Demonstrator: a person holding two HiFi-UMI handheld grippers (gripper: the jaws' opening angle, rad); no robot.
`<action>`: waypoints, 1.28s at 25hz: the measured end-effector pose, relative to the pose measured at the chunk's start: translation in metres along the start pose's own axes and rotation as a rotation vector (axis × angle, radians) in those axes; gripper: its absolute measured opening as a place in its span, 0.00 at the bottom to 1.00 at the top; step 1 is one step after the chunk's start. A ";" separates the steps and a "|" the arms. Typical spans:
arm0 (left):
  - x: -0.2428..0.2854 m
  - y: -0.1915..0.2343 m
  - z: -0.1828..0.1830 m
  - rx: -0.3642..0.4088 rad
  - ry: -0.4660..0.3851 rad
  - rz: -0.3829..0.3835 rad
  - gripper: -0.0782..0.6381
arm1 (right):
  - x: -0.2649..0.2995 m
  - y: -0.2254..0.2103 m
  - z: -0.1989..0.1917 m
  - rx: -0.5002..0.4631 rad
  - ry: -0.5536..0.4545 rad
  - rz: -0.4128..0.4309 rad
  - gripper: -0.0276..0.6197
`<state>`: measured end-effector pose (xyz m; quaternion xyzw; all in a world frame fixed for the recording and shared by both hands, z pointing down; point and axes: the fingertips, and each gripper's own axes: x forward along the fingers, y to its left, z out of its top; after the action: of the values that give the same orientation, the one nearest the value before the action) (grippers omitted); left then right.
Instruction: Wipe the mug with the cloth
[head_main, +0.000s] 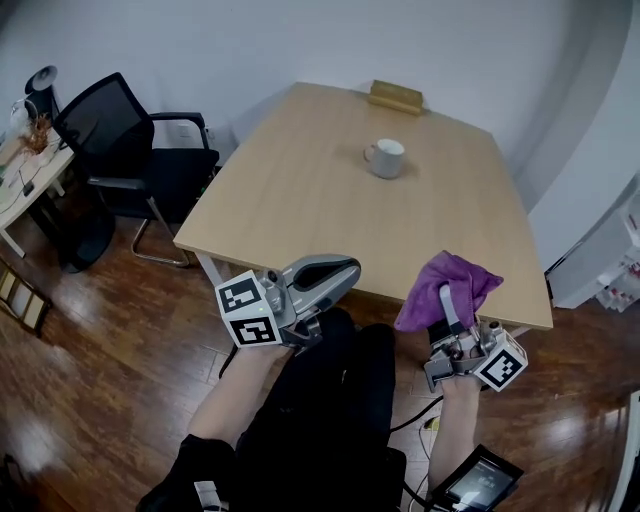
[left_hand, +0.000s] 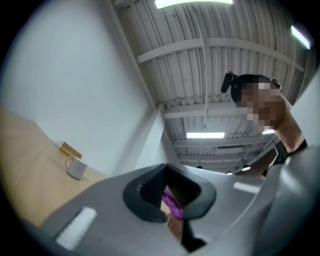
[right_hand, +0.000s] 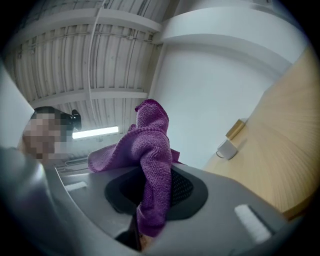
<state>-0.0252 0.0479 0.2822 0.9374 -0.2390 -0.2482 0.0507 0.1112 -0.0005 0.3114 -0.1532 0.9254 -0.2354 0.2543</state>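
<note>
both grippers hang low by the person's lap, short of the table's near edge, tipped upward. the left gripper (head_main: 340, 272) has its jaws pressed together with nothing in them. the right gripper (head_main: 447, 305) pinches the purple cloth (head_main: 455, 278), which bunches up above the jaws. beyond them a stretch of table (head_main: 300, 200), then the white mug (head_main: 386, 158), upright, well apart from both. wooden block (head_main: 395, 96) at the far edge, black chair (head_main: 135, 150) off left.

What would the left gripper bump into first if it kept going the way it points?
Probably the purple cloth held by the right gripper; the left gripper aims sideways at it, though depth is unclear.
</note>
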 end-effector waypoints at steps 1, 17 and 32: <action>-0.003 -0.009 0.000 0.006 -0.004 0.001 0.12 | -0.005 0.009 -0.004 -0.005 0.004 0.003 0.16; -0.046 -0.157 -0.009 0.056 -0.011 0.059 0.12 | -0.084 0.128 -0.047 -0.014 0.053 0.031 0.16; -0.065 -0.257 0.007 0.156 -0.032 0.046 0.12 | -0.127 0.221 -0.046 -0.075 0.031 0.111 0.16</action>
<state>0.0306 0.3051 0.2497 0.9287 -0.2798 -0.2426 -0.0205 0.1544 0.2531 0.2838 -0.1075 0.9445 -0.1883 0.2468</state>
